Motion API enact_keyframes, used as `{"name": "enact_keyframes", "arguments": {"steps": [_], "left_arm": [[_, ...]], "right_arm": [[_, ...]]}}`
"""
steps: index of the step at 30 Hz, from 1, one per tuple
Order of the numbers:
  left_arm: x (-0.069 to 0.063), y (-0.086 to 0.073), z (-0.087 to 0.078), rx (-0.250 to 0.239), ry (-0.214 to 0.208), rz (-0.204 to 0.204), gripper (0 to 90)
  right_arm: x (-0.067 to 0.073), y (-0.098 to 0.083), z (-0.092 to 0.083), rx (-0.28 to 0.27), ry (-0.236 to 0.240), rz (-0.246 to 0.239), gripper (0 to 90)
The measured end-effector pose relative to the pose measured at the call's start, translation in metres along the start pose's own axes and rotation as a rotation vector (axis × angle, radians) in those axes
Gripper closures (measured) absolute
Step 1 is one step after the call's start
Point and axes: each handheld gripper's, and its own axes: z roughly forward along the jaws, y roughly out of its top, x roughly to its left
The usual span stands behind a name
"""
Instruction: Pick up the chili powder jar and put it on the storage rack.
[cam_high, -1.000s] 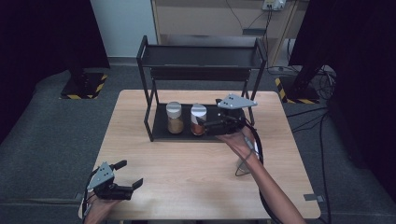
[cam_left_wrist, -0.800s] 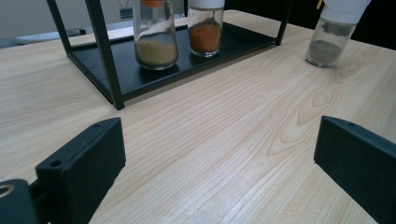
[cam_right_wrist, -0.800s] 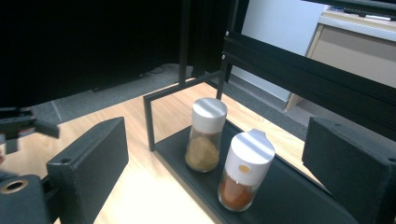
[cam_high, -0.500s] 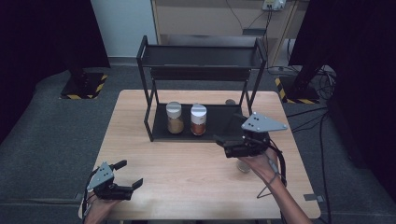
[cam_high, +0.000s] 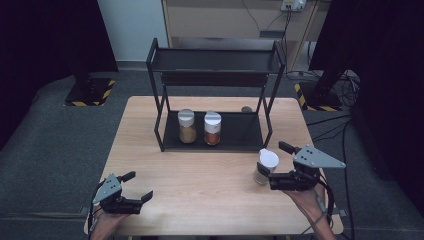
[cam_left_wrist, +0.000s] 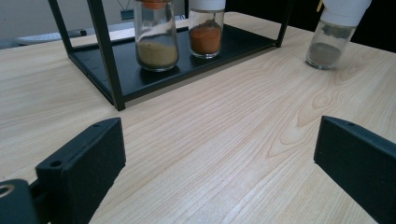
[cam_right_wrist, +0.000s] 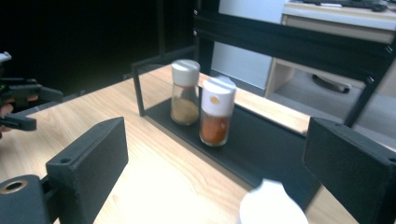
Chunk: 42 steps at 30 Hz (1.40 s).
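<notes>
The high view looked forward and down from above the person's side, taking in the whole bench (cam_high: 210, 200) and the black rack (cam_high: 215, 100). The left gripper view sat low near the bench's near left corner, facing across the wood toward the rack. The right gripper view looked from the right, closer in. All three shared the rack's two spice jars (cam_right_wrist: 201, 112).
</notes>
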Motion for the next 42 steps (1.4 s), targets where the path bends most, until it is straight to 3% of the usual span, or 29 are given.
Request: {"name": "enact_keyframes", "arguments": {"steps": [9, 18, 23, 36, 42], "left_arm": [[0.0, 0.0, 0.0, -0.002, -0.003, 0.002, 1.2], [0.001, -0.001, 0.0, -0.005, -0.005, 0.002, 1.2], [0.001, -0.001, 0.0, -0.006, -0.006, 0.002, 1.2], [0.002, -0.002, -0.001, -0.015, -0.009, -0.002, 1.2], [0.001, -0.003, -0.002, -0.023, -0.004, -0.001, 1.2]], "right_arm": [[-0.001, -0.044, -0.02, -0.001, -0.054, 0.06, 7.2], [0.002, -0.071, -0.031, 0.012, -0.101, 0.077, 7.2], [0.001, -0.085, -0.034, 0.027, -0.104, 0.093, 7.3], [-0.003, -0.104, -0.026, 0.053, -0.081, 0.095, 7.4], [0.0, -0.105, -0.025, 0.067, -0.09, 0.063, 7.3]]}}
